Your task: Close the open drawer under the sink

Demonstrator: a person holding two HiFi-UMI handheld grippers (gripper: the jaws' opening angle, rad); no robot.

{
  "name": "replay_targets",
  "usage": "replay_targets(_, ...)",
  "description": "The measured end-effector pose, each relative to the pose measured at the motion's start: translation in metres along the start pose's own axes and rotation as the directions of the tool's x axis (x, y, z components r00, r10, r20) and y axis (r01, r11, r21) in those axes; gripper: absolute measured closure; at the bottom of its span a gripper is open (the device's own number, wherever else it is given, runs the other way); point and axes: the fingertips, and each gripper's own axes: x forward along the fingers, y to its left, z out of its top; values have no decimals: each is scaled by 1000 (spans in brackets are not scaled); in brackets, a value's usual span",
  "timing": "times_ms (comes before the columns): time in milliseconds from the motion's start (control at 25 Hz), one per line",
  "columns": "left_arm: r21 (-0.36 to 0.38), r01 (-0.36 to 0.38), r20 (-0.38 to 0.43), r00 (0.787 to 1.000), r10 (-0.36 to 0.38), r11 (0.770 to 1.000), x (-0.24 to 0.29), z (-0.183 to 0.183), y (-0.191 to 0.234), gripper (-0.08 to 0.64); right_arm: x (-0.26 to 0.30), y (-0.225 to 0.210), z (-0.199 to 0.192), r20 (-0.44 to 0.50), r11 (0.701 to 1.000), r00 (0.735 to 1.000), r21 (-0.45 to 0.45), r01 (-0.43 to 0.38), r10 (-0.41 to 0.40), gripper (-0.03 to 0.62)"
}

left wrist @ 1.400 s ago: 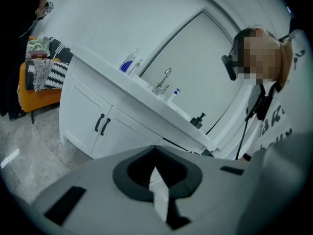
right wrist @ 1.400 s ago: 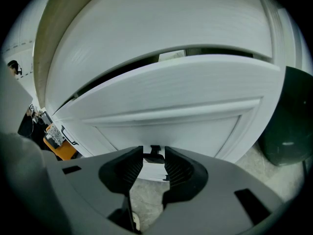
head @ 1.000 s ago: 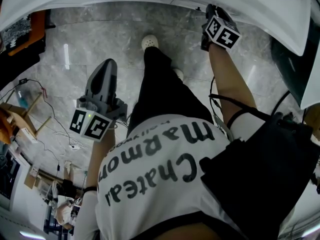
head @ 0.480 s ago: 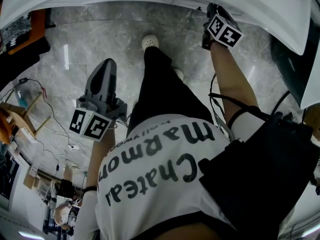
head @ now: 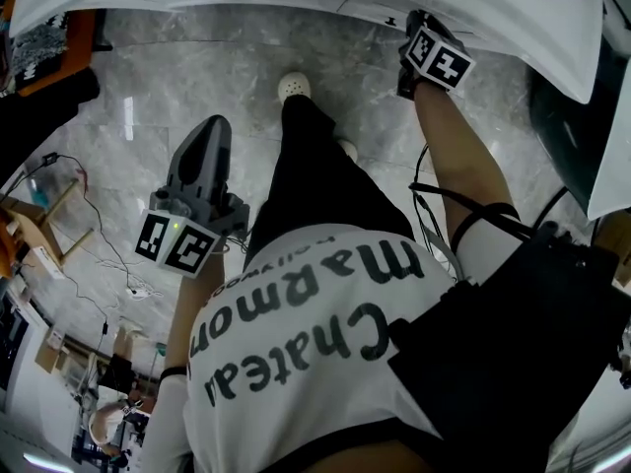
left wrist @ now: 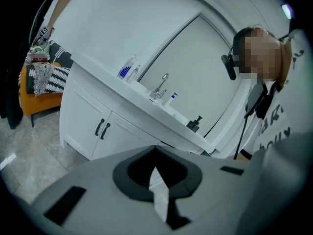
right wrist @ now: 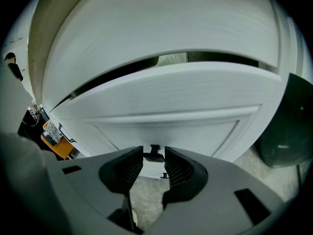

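Left gripper [left wrist: 156, 173] hangs by the hip, jaws together, nothing in them, so it's out of play. Right gripper [right wrist: 154, 159]: jaws fairly wide, and the pads look clamped on the drawer's handle [right wrist: 155, 152]. Drawer [right wrist: 171, 102] stands out of the vanity [left wrist: 83, 116], with a dark gap [right wrist: 117, 75] above its front.

Risks:
- The grip is steep and on a thin bar, so a push could slide the pads off and knock the tips into the front.
- Cable [head: 426, 200] along the right arm could snag.
- Shoe [head: 294, 85] is close to the vanity and may foul the drawer.
- A fast shove means a slam.

Can't see:
- Handle ends are behind the pads.
- Drawer inside and runners are hidden, so anything sticking up is unknown.
- Head view hides the right jaws behind the cube [head: 439, 59].
- How far out the drawer is: hard to judge.
- Dark round thing [right wrist: 288, 126] at right is unidentified.
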Motion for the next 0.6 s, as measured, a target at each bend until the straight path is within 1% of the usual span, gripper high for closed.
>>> replay_targets(160,12,9,12,1000,-9,1000,-6,2,-6,551,-9,0,-2,-1,1000,1000,15,14,-14,450)
replay_targets(200,16,10,16,1000,-10,1000,-9,3,-7,551,-13,0,-2,-4,1000,1000,21,22,-22,461)
replay_targets(240,20,12,20,1000,-13,1000,-11,4,-9,552,-18,-1,-2,-5,999,1000,26,31,-31,485)
replay_targets(280,25,15,22,1000,-16,1000,-14,5,-11,551,-23,-1,-1,-4,999,999,25,34,-34,561)
replay_targets(320,31,18,24,1000,-18,999,-16,5,-13,551,-29,0,0,0,1000,1000,14,28,-28,568)
replay_targets(400,38,22,25,999,-23,999,-21,5,-19,551,-42,8,2,13,1000,1000,-29,-6,7,579)
replay_targets(480,45,33,30,999,-34,998,-24,5,-26,551,-55,19,6,34,996,998,-64,-56,58,580)
replay_targets(600,68,72,41,996,-75,995,-23,7,-42,551,-76,34,19,88,988,987,-86,-124,132,580)
